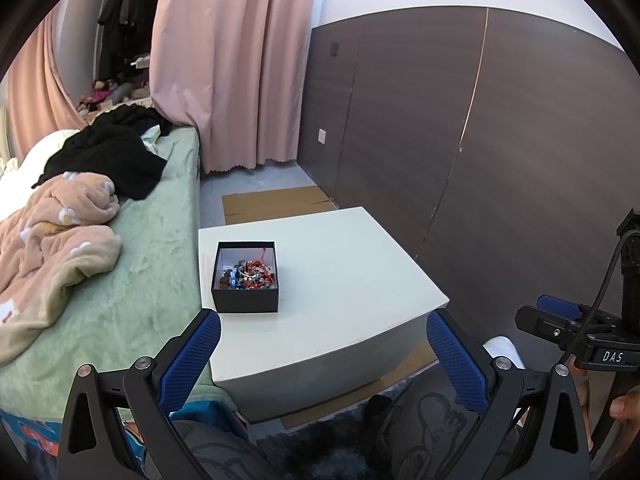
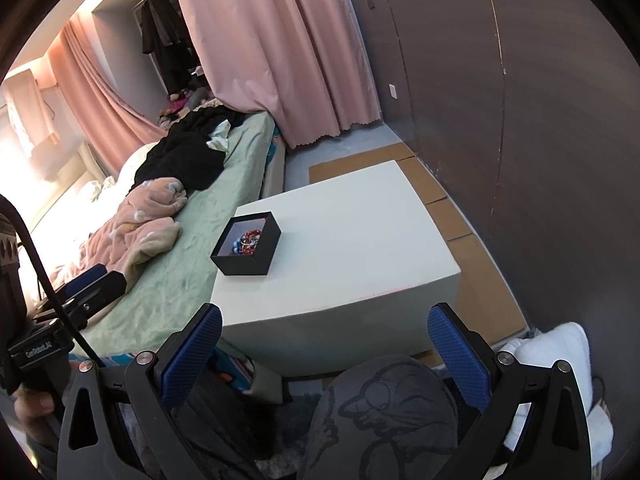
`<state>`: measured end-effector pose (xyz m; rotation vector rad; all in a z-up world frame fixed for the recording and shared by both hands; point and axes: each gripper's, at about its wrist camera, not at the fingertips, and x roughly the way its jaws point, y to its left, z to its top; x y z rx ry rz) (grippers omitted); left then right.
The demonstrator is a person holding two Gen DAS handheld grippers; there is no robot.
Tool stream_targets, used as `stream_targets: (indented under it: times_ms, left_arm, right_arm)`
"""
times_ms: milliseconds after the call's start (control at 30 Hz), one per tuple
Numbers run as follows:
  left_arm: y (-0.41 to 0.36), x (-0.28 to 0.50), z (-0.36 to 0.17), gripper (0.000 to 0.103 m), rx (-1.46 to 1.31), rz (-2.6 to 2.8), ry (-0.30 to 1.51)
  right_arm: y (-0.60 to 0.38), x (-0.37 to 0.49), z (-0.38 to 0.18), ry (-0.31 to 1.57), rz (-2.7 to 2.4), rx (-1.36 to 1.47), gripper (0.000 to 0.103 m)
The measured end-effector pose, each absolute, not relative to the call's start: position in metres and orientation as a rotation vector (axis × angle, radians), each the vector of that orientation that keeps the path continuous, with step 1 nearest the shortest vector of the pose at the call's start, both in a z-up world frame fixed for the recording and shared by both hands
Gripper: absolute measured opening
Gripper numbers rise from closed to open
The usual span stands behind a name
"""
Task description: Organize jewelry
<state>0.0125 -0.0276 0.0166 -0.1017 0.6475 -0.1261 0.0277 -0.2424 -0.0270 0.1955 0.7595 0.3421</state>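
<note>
On the white table (image 1: 340, 264), near its bed-side edge, sits the open black box (image 1: 245, 300) of jewelry (image 1: 250, 274), mouth upward, long axis across your left view. Your left gripper (image 1: 322, 346) and right gripper (image 2: 324, 338) hover short of it, jaws spread, empty.

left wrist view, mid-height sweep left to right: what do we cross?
Pink blanket → green bed cover → black jewelry box → bare white table top → dark wall panel → right tool.
</note>
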Motion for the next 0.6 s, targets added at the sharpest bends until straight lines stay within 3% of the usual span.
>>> stream_targets:
  times_ms: [600]
  left_arm:
    - [-0.0248, 0.0087, 0.0146, 0.103, -0.084, -0.077, 0.627]
  right_arm:
    - [-0.2417, 0.0342, -0.0302, 0.780, 0.340, 0.182, 0.103]
